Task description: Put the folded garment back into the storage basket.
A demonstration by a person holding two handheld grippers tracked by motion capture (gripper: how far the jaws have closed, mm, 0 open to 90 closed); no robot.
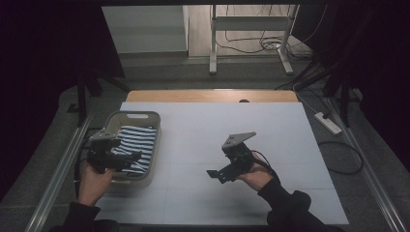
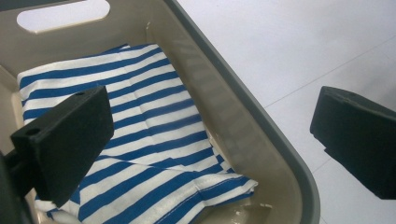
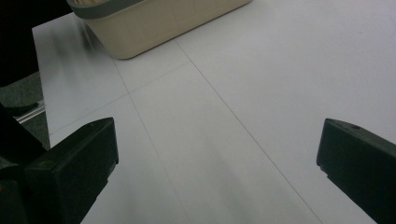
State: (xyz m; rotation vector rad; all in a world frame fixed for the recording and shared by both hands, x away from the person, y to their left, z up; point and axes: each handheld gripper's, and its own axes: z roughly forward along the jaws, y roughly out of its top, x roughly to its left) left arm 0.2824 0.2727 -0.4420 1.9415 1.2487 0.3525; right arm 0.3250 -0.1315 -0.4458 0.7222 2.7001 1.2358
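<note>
A: Where is the striped cloth [image 2: 140, 135]?
B: Folded in the beige basket [image 1: 145, 118] at the desk's [image 1: 270, 125] left edge; left claw [image 1: 126, 158] gapes above it.
A: Right claw [image 1: 216, 175]?
B: Spread wide mid-desk. No legible writing.

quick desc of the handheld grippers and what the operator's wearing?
Both are black. The left gripper and right gripper each end in two blocky matte jaws and carry a grey three-cornered plate on top. A black cable trails from the right one. The person wears dark long sleeves.
</note>
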